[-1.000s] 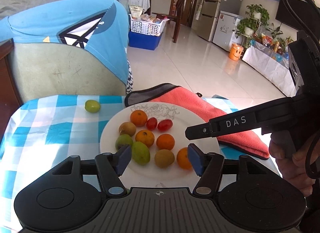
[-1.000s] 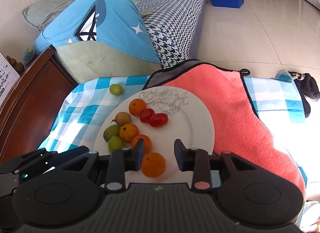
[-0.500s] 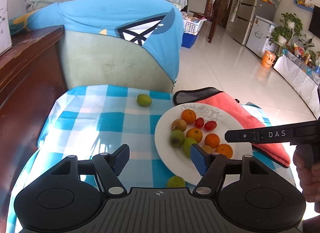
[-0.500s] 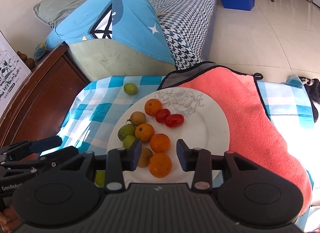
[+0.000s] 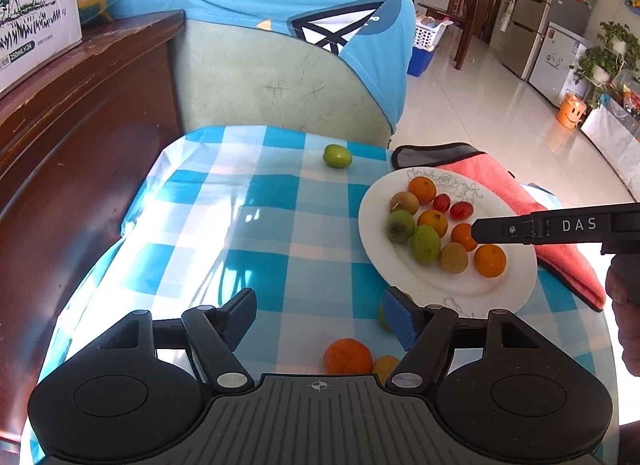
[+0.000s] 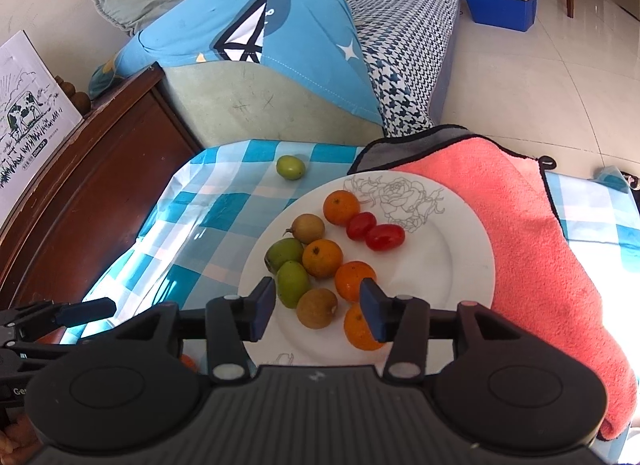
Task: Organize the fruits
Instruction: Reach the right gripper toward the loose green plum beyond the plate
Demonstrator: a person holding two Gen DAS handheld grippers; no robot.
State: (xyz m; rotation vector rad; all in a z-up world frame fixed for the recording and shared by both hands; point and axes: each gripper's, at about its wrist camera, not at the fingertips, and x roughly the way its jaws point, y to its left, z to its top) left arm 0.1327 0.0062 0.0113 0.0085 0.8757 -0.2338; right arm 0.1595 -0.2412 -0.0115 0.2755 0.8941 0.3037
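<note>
A white plate (image 6: 440,265) on the blue checked cloth holds several oranges, green and brown fruits and two red tomatoes (image 6: 376,231). My right gripper (image 6: 318,309) hovers over the plate's near side with its jaws opening. A brown fruit (image 6: 317,307) lies below the gap and an orange (image 6: 358,331) sits by the right pad, neither pressed. My left gripper (image 5: 320,315) is over the cloth left of the plate (image 5: 460,285), its jaws opening with nothing between them. Loose near it lie an orange (image 5: 347,356), a yellow fruit (image 5: 385,367) and a half-hidden green one (image 5: 382,319).
One green fruit (image 5: 337,156) lies alone at the cloth's far edge. A pink towel (image 6: 540,245) covers the table's right part and runs under the plate. A dark wooden cabinet (image 5: 80,137) stands to the left and a sofa with a blue cover (image 6: 248,25) behind.
The left gripper swung left off the plate toward the loose fruits at the near edge, its jaws wider. The right jaws spread apart from the orange, which now rests on the plate.
</note>
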